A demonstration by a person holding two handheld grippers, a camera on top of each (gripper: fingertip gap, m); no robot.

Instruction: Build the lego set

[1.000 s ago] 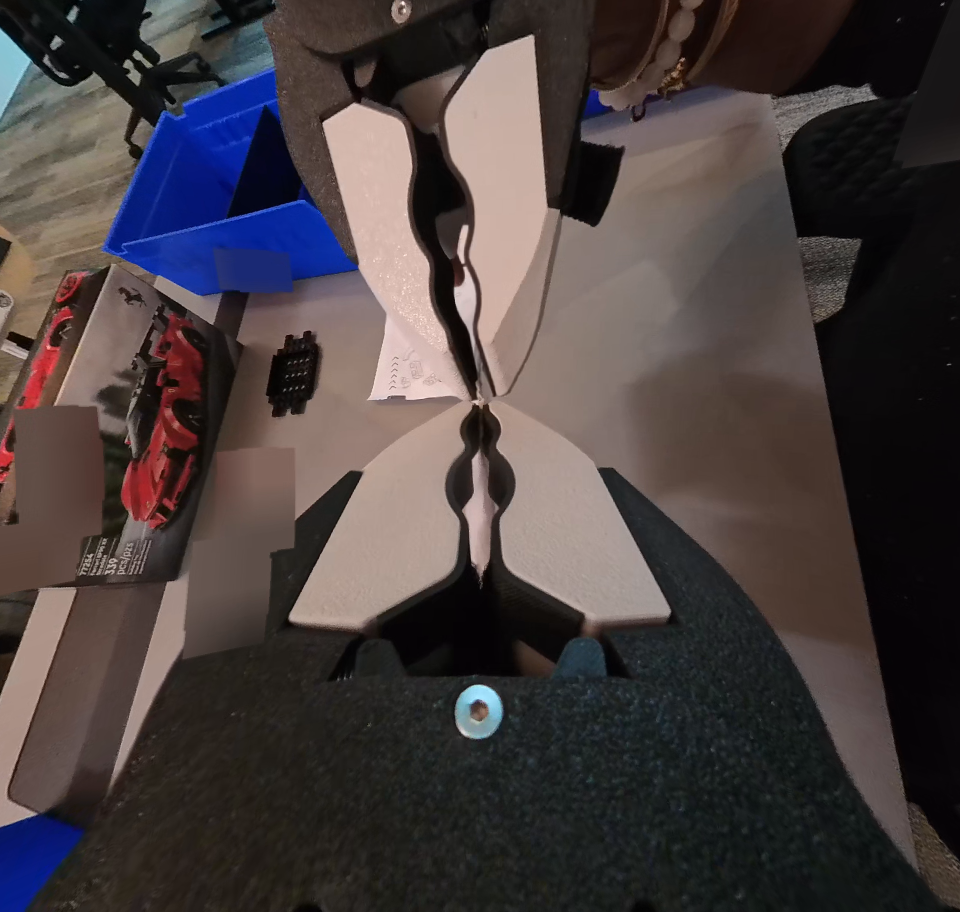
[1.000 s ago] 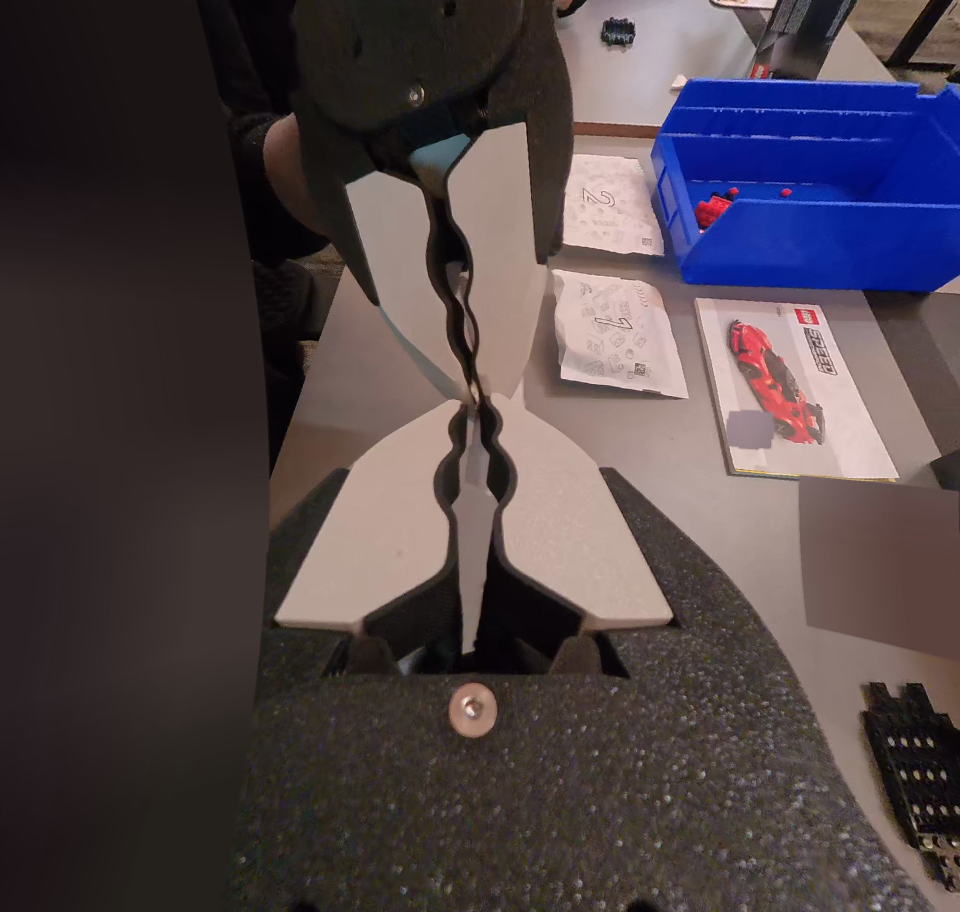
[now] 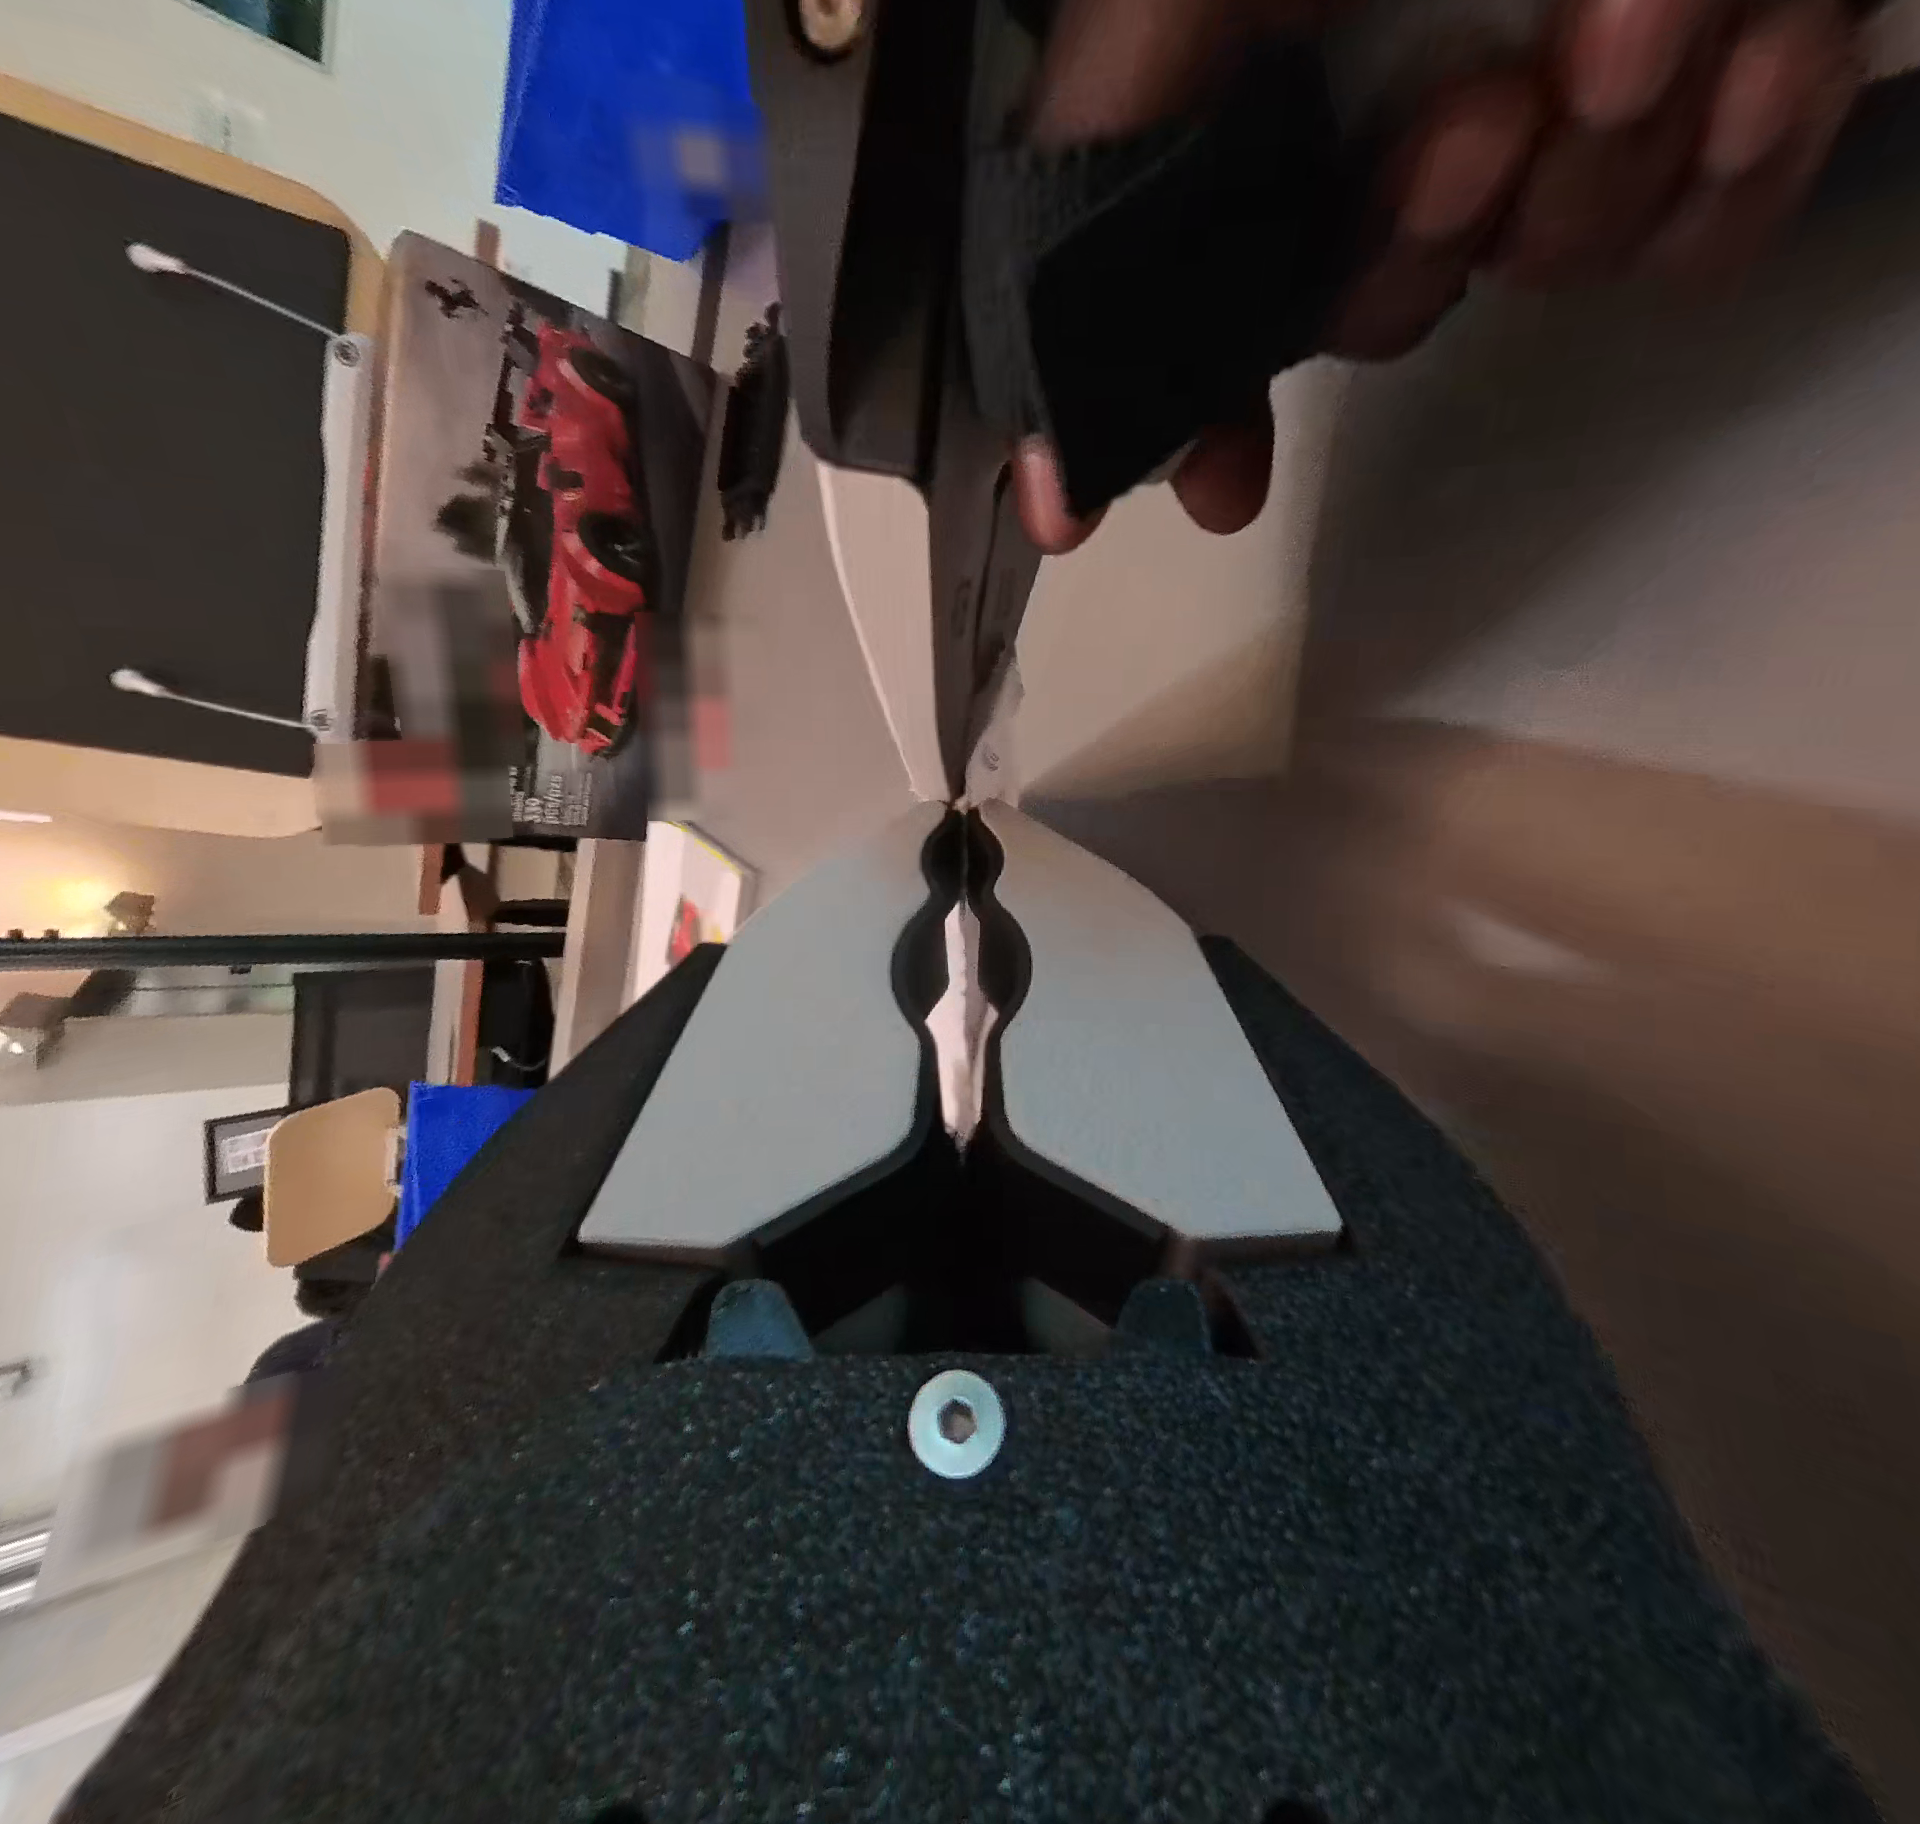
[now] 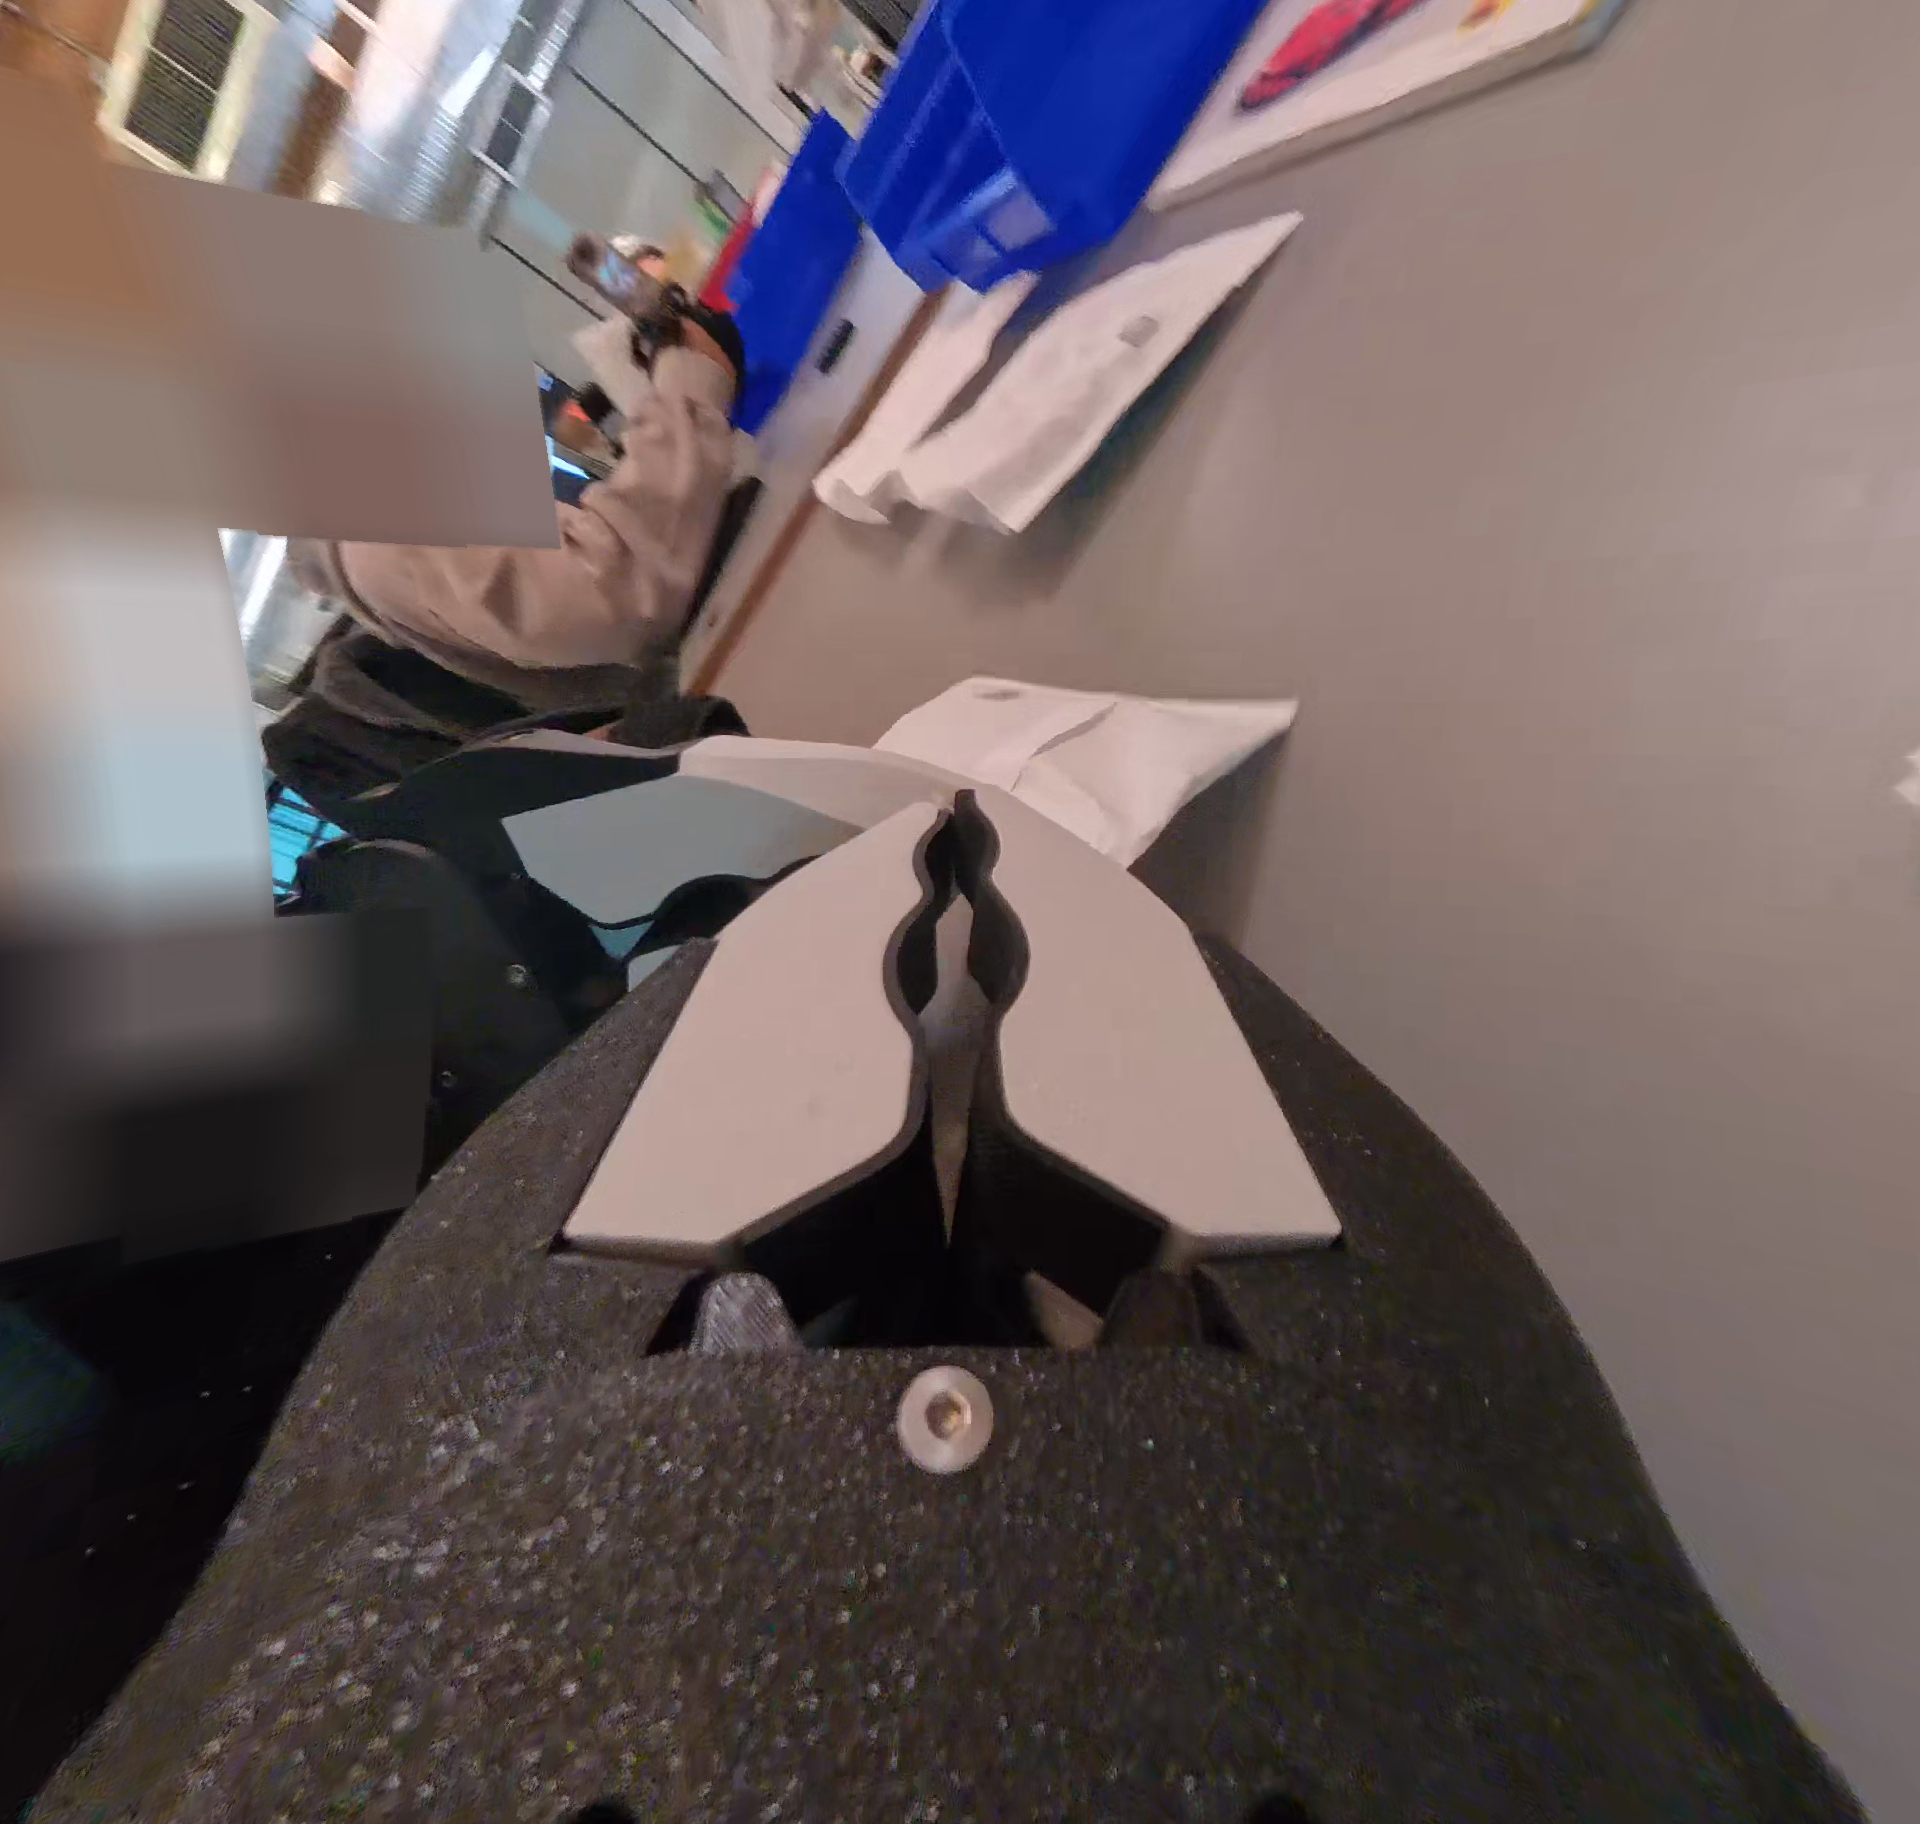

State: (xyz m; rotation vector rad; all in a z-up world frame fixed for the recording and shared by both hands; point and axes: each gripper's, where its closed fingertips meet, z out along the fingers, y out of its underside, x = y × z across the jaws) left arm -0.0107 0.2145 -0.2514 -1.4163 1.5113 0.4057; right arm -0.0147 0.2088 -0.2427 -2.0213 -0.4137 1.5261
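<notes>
Item: white paper bag (image 4: 1101, 766), above grey table (image 4: 1558, 631), pinched tip-to-tip by left gripper (image 3: 961, 813) and right gripper (image 4: 956, 808), both clenched on it. Risk: opposing pull rips paper unevenly, contents scatter

right gripper (image 4: 958, 818) jaws closed on a white paper bag (image 4: 1101, 751) (torn partway) | left gripper (image 4: 831, 772) meets it tip to tip | grey table (image 4: 1507, 579): two more white bags (image 4: 1049, 392), blue bins (image 4: 997, 101), booklet (image 4: 1423, 8)
</notes>
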